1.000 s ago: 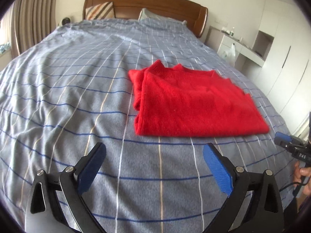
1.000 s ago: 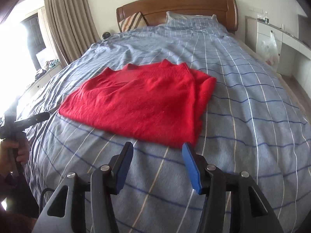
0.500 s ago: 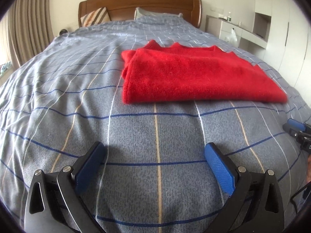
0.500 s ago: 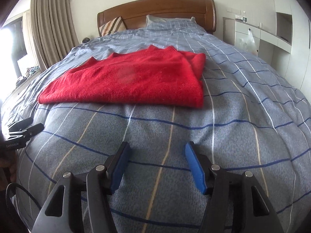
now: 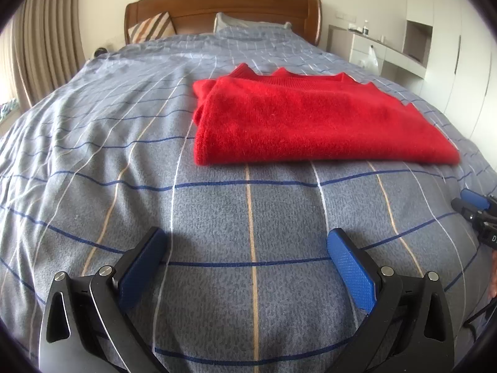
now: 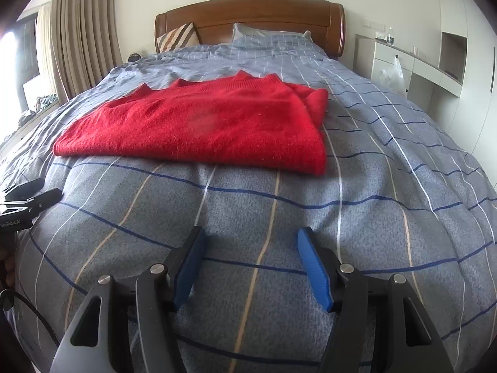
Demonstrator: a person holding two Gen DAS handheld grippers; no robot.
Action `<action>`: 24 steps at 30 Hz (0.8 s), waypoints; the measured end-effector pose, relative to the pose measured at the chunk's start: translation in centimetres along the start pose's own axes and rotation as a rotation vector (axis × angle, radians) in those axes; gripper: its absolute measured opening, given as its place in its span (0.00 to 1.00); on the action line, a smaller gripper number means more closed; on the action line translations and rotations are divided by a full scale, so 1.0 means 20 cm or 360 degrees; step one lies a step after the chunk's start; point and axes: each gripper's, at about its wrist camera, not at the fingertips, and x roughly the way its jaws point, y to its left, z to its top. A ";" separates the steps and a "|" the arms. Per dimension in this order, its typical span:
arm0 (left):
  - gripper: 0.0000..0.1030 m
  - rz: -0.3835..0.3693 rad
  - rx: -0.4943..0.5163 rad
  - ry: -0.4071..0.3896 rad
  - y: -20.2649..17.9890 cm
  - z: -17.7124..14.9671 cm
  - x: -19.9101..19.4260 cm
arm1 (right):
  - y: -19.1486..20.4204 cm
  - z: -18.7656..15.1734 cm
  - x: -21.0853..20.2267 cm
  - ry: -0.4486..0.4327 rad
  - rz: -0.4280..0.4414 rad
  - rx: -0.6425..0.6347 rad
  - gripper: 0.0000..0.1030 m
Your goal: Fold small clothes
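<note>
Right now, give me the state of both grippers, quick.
Left gripper: jaws open, holding nothing, short of the red sweater.
Right gripper: jaws open, holding nothing, above the bedspread.

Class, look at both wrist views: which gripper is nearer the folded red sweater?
Neither clearly. The left gripper and the right gripper both hover open over the bedspread, short of the red sweater's near edge.

fuzzy matt knit red sweater (image 5: 310,121) lies on a woven cloth bedcover (image 5: 124,161). glossy wooden headboard (image 5: 223,6) at upper centre. left gripper (image 5: 248,248) pads (image 5: 352,269) are textured blue rubber
</note>
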 end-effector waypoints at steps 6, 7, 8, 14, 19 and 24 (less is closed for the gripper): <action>1.00 -0.0001 0.0000 -0.0001 0.00 0.00 0.00 | 0.01 0.00 0.00 0.0002 -0.0019 -0.0012 0.61; 1.00 -0.0002 0.0000 0.0000 0.00 0.00 0.00 | 0.01 0.00 0.00 0.0004 -0.0021 -0.0014 0.61; 1.00 -0.0001 0.0000 -0.0001 0.00 0.00 0.00 | 0.02 0.00 0.00 0.0005 -0.0023 -0.0016 0.61; 1.00 -0.0001 0.0000 -0.0001 0.00 0.00 0.00 | 0.02 0.00 0.01 0.0013 -0.0038 -0.0027 0.61; 1.00 -0.0001 0.0000 0.0000 0.00 0.00 0.00 | 0.02 0.00 0.01 0.0018 -0.0028 -0.0018 0.62; 1.00 -0.0001 -0.0001 0.0000 0.00 0.00 0.00 | -0.18 0.15 -0.04 0.0066 0.0297 0.0233 0.61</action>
